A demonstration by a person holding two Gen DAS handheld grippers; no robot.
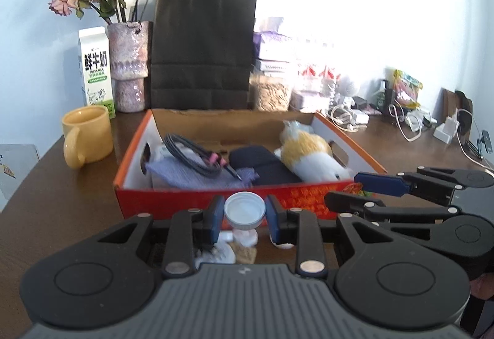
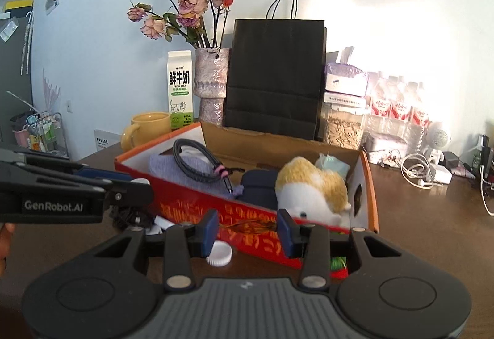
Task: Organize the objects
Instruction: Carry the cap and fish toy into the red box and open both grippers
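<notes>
My left gripper (image 1: pixel 244 217) is shut on a small white round cap (image 1: pixel 244 208), held just in front of the red-orange cardboard box (image 1: pixel 216 200). The box holds a black cable (image 1: pixel 197 160), a lavender cloth (image 1: pixel 197 178), a dark navy item (image 1: pixel 262 166) and a yellow-and-white plush toy (image 1: pixel 311 156). In the right wrist view the left gripper (image 2: pixel 140 184) comes in from the left by the box corner. My right gripper (image 2: pixel 247 234) stands open with nothing between its pads, near the box's front wall (image 2: pixel 191 206). It also shows at the right of the left wrist view (image 1: pixel 355 189).
A ribbed white cap (image 2: pixel 219 254) and small bits lie on the brown table (image 2: pixel 416 231) before the box. Behind it stand a yellow mug (image 1: pixel 88 135), milk carton (image 1: pixel 95 67), vase of dried roses (image 1: pixel 129 61), black paper bag (image 1: pixel 203 48) and jar (image 2: pixel 342 126). Chargers and cables (image 2: pixel 423 172) crowd the right.
</notes>
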